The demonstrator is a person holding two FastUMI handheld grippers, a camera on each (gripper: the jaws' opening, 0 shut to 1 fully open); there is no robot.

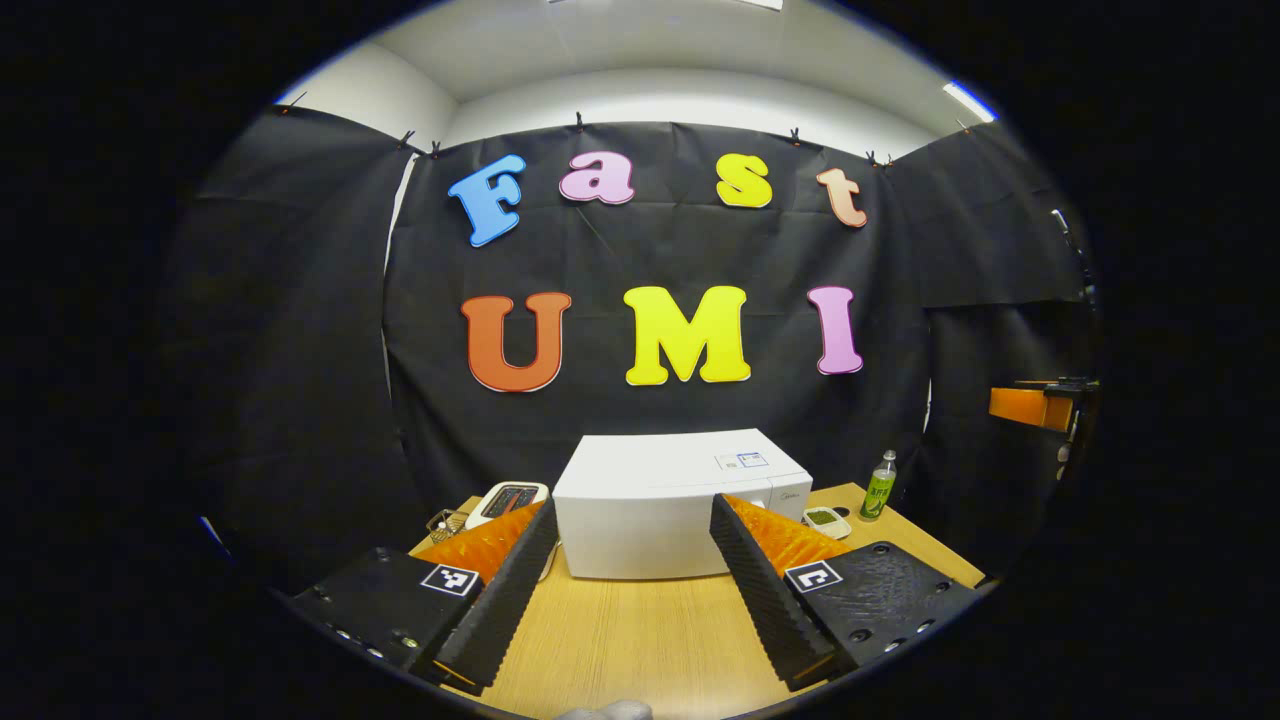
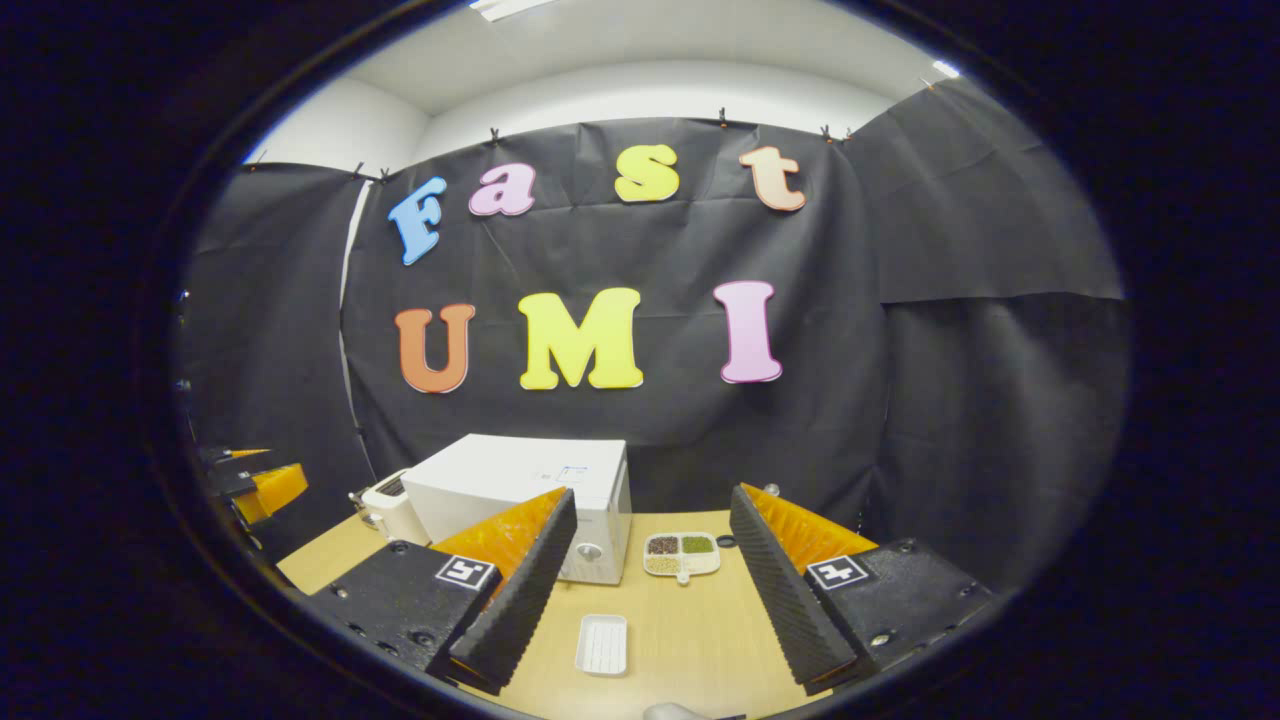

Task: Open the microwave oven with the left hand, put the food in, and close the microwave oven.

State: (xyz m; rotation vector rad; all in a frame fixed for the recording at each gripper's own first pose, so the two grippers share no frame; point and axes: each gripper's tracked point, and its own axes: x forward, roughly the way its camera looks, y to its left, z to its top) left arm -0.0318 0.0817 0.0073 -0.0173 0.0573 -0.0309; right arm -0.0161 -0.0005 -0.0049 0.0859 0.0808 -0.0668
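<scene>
Microwave oven (image 1: 660, 510), door closed, is sitting at the back of the table (image 1: 640, 630) in the left gripper view, squarely between the fingers of the left hand-held gripper (image 1: 640, 600), which is gaping wide, probably lined up for the door. In the right gripper view, the right hand-held gripper (image 2: 650, 600) is hanging wide and empty over a small white tray (image 2: 602, 643), with the compartmented food dish (image 2: 682, 556) waiting beside the oven.

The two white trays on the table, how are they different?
The divided tray has four compartments holding food in dark, green and pale shades; the small tray holds nothing. The divided tray sits beside the microwave; the small tray lies nearer the right gripper. Both are white and lie flat.
</scene>
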